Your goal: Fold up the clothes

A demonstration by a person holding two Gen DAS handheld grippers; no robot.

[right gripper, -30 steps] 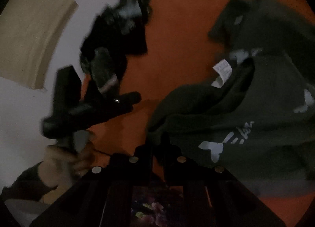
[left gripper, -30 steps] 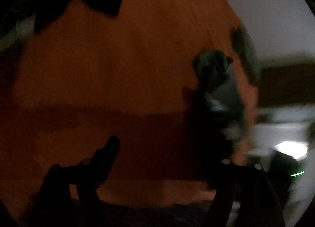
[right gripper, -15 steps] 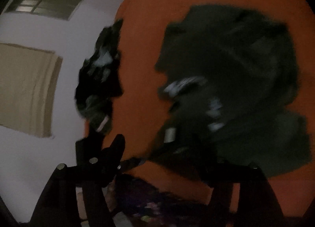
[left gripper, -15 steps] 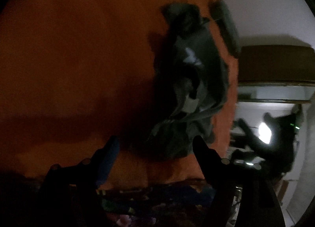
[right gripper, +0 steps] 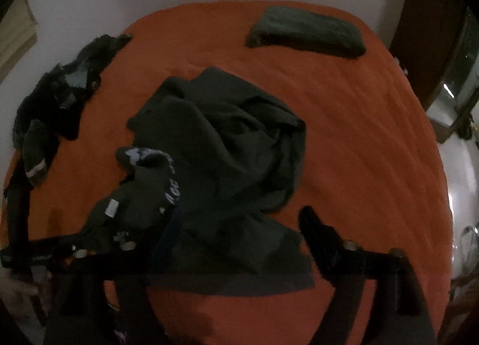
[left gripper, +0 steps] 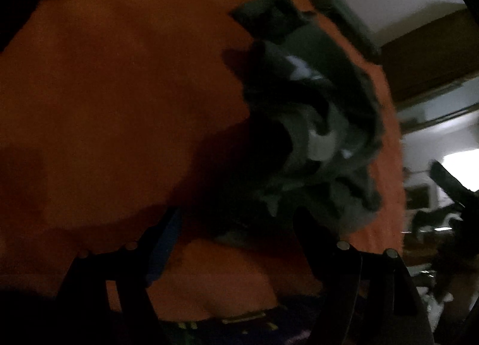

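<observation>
Garment (right gripper: 227, 147) loose on the bed, both grippers open

Lies crumpled near the middle of the orange sheet (right gripper: 344, 105), bunched into a high heap with folds running every way. Shows white print on a turned-up flap at the left and a small white label (right gripper: 111, 208) near the front edge. Spreads flatter along the near hem, which reaches toward the right wrist camera. Looks in no way folded.

Differs from a second ago: was then pinched between the closed fingers of the right gripper (right gripper: 241, 213), close under the lens. Now rests wholly on the sheet, with those fingers spread wide, one over the near cloth, the other over bare orange beside it. Holds nothing.

Appears in the left wrist view too (left gripper: 314, 135), blurred and dim, just beyond the left gripper (left gripper: 238, 213). Fingers there stand apart as well, as in the two earlier views, with only cloth and sheet showing between them.

Reads, as a judgement, like a release for a fresh hold: needs spreading flat before any fold can be made. Calls for finding two corners or the shoulders, hard to pick out in such a heap and in this poor light.

Farther out: a dark green folded piece (right gripper: 305, 33) sits flat near the far edge, well apart. A black pile of clothes (right gripper: 60, 96) sprawls along the left edge by the wall.
</observation>
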